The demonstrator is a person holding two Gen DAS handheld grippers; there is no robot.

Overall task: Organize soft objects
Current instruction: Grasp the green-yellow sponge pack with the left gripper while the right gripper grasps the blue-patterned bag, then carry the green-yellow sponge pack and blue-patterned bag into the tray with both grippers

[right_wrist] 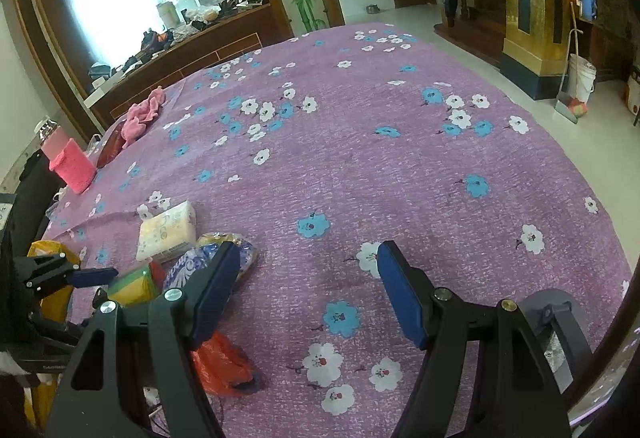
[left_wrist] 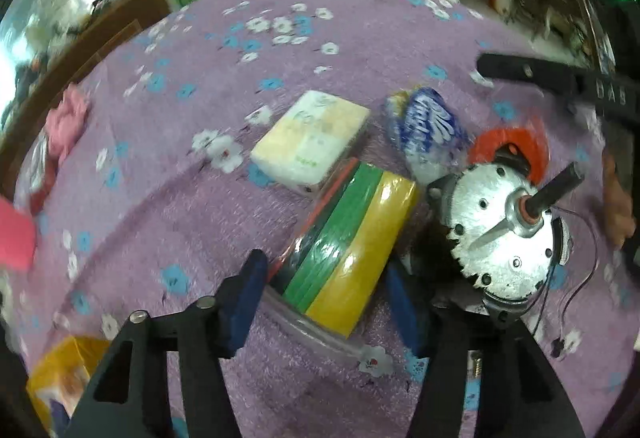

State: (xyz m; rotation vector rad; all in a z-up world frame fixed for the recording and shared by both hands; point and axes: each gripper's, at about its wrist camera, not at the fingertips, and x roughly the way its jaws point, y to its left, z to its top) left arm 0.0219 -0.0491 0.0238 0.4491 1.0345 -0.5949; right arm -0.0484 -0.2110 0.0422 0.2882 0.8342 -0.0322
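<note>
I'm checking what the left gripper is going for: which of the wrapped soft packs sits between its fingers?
The sponge pack, striped yellow, green and red, lies between the left gripper fingers. The pale tissue pack and blue-and-white pack lie beyond.

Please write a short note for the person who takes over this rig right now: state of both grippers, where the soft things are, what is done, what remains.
Left gripper: open, its fingers on either side of the sponge pack, not closed on it.
Right gripper: open, empty, above bare purple cloth.
Nearby: pale tissue pack and blue-white bag beside the sponges; a metal motor lies close on their right.
Far edge: pink towel, pink block.
Done: the tissue pack, bag and sponges already lie together.
Left: probably close on the sponge pack and place it, then gather the pink items.
</note>
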